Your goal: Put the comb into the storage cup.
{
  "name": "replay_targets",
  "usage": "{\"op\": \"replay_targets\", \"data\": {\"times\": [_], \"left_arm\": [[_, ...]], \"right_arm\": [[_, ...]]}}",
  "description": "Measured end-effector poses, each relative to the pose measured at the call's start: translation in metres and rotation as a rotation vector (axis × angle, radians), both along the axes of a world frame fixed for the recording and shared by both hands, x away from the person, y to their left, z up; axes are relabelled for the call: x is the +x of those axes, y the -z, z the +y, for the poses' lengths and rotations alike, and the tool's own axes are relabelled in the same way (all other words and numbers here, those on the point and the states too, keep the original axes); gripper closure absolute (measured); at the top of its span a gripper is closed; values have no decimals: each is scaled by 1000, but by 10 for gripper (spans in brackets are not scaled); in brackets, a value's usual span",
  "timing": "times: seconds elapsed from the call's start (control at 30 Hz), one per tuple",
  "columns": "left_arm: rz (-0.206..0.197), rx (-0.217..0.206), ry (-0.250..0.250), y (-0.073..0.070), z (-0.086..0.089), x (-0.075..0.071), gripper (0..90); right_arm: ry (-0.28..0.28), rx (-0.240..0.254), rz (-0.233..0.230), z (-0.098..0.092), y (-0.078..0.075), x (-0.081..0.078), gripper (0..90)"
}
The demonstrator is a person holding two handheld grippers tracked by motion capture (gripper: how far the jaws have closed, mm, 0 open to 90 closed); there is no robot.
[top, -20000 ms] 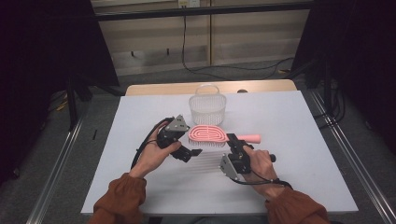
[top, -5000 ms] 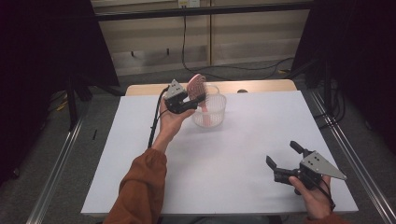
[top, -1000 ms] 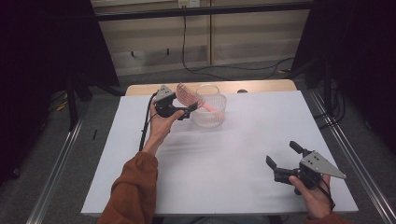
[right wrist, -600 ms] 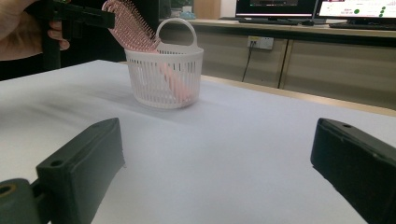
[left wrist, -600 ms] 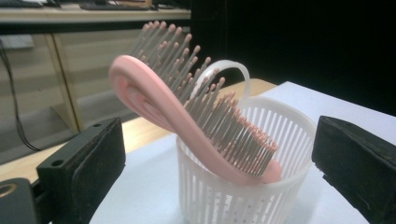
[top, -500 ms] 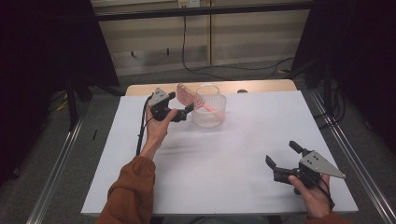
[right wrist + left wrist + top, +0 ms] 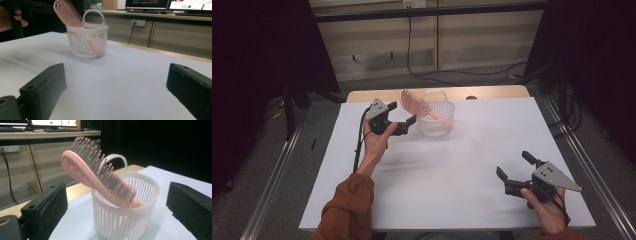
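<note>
From above, our left hand-held gripper (image 7: 404, 125) has let go of the pink hairbrush (image 7: 413, 103) and drawn back beside the white basket (image 7: 436, 120); placing looks done. Our right hand-held gripper (image 7: 518, 170) idles spread near the white worktop (image 7: 452, 170) edge.

Left gripper view: jaws wide apart, brush (image 7: 97, 178) handle-down in the basket (image 7: 125, 215), head leaning out.

Right gripper view: jaws spread, basket (image 7: 87, 42) far off; desks with monitors (image 7: 147, 4) behind.

Basket (image 7: 436, 119) at the far side of the table (image 7: 462, 170) — pink brush (image 7: 414, 104) leans out over its left rim, toward the left tool (image 7: 404, 125) just beside. Bare tabletop between basket and right tool (image 7: 517, 172) — open passage.
</note>
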State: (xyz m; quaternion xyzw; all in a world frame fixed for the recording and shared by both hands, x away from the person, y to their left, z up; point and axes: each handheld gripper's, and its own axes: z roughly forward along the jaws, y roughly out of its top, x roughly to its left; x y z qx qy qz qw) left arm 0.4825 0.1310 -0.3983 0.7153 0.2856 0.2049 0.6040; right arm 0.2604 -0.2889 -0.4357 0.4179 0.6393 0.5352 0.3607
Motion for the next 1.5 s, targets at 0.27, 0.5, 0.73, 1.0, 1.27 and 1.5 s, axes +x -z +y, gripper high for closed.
{"op": "replay_targets", "data": {"times": [0.27,0.5,0.73,1.0,1.27,1.5], "left_arm": [[8,-1,-4,2,4,-8,41],[-14,2,-10,1,8,-16,41],[-20,-11,-25,-1,15,-25,40],[-20,-11,-39,1,22,-32,43],[-24,-30,-41,0,29,-42,44],[-27,-41,-24,3,35,-48,36]], "right_arm": [[-2,2,2,1,0,0,20],[4,4,0,0,0,-1,20],[4,4,-2,1,-1,-1,20],[11,3,-5,0,-1,-1,17],[21,1,-7,0,-1,-1,16],[22,2,-12,0,-1,-1,14]]}}
